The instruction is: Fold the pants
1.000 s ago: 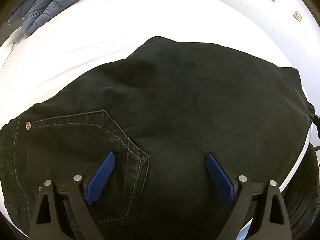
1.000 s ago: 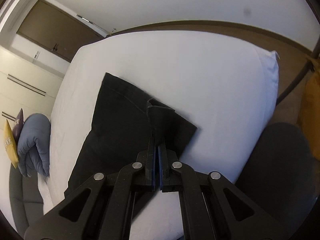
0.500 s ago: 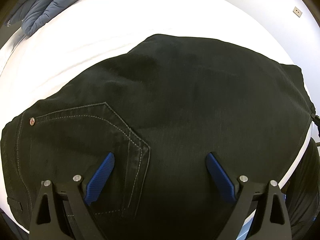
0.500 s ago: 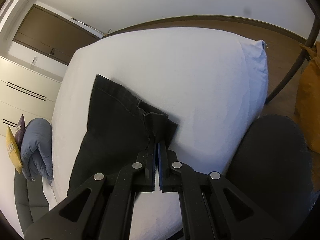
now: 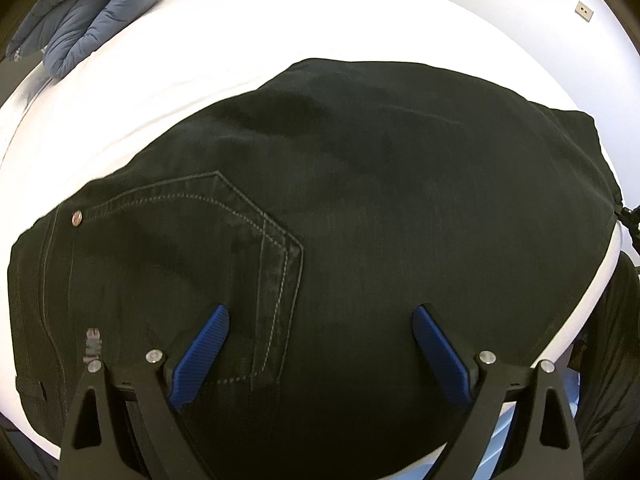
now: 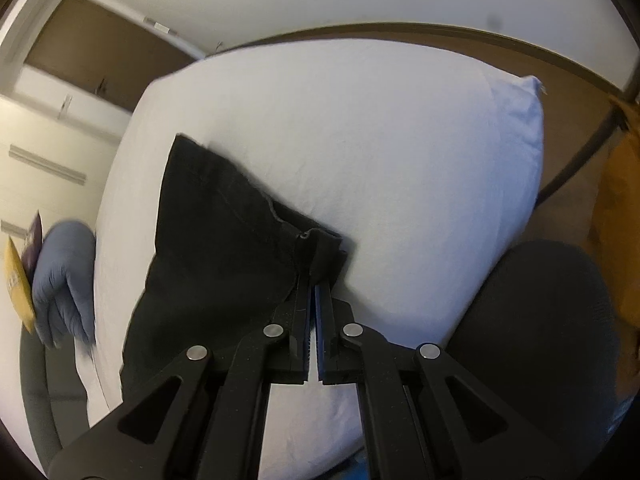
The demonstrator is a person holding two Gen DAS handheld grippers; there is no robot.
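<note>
Black pants point(image 5: 360, 208) lie folded on the white bed point(image 5: 240, 32), back pocket point(image 5: 192, 248) facing up at the left. My left gripper point(image 5: 320, 320) is open just above the pants, blue pads point(image 5: 200, 356) spread wide and empty. In the right wrist view the pants point(image 6: 216, 248) lie at the left of the bed point(image 6: 400, 160). My right gripper point(image 6: 314, 284) is shut on the pants' near corner point(image 6: 320, 248), at the hem end.
A folded blue-grey quilt point(image 5: 88, 12) lies at the bed's far left corner, also shown in the right wrist view point(image 6: 60, 280). A dark rounded chair back point(image 6: 532, 340) stands by the bed's near edge. Wooden floor point(image 6: 572, 120) and a cupboard lie beyond.
My right gripper has pulled the pants' corner back toward the near edge, still shut on it. The left gripper has shifted slightly over the pants and stays open.
</note>
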